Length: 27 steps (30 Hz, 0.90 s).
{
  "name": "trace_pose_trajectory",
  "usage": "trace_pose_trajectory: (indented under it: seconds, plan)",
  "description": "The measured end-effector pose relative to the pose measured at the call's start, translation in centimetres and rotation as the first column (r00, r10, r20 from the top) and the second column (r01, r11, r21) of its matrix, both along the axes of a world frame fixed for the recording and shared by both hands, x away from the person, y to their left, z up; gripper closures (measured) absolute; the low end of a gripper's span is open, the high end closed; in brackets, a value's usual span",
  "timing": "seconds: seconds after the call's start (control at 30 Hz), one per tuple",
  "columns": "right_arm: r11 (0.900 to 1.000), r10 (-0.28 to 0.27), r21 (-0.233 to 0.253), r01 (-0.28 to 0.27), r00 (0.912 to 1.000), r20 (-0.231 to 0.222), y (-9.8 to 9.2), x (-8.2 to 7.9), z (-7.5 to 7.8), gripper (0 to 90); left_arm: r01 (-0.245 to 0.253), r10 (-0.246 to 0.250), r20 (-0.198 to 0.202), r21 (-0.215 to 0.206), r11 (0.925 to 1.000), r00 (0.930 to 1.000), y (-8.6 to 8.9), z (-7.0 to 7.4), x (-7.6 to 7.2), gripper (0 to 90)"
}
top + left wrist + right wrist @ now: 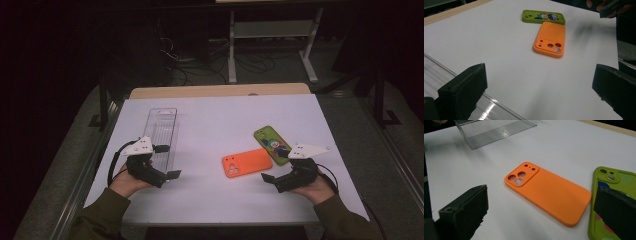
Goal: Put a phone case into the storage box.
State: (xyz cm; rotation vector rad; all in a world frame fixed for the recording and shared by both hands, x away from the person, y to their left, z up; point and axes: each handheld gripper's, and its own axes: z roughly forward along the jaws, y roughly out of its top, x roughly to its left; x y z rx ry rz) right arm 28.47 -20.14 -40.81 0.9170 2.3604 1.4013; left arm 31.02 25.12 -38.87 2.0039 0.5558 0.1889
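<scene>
Orange case [247,163]: flat mid-table, touching green case [272,144] at its right. Clear tray [161,136]: far left. Left gripper [173,174] and right gripper [266,178]: both wide, empty.

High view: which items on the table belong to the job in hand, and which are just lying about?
In the job: orange phone case, green phone case, clear tray, left gripper, right gripper, both open.
Lying about: cables on the floor, metal frame.

Dim room, dark beyond the counter [220,115], itself evenly lit from above. Soft smeared shadows. Streaky glare on the clear tray [486,110]. Grainy high view; near jaws blurred in both gripper views.
</scene>
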Motion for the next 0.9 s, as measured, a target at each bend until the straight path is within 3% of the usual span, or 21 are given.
trace_pose_trajectory:
  seconds: [0.23, 0.37, 0.9]
  plan:
    - [1.0, 0.002, -0.004, -0.002, 1.0, -0.007, 0.0, 0.1, -0.1, 0.0, -0.002, 0.002, -0.008, 0.006, 1.0, 1.0, -0.2, 0.0, 0.0, 0.0]
    - [1.0, -0.001, -0.016, 0.0, 0.9998, -0.019, 0.1, 0.1, -0.2, 0.0, 0.016, -0.016, -0.007, 0.033, 0.9993, 0.9999, -0.7, 0.1, 0.2, 0.0]
    - [1.0, -0.011, -0.029, 0.01, 0.9995, -0.03, -0.1, 0.2, -0.3, 0.0, 0.06, -0.058, -0.036, 0.054, 0.9967, 0.9977, -2.9, 0.7, 0.8, 0.0]
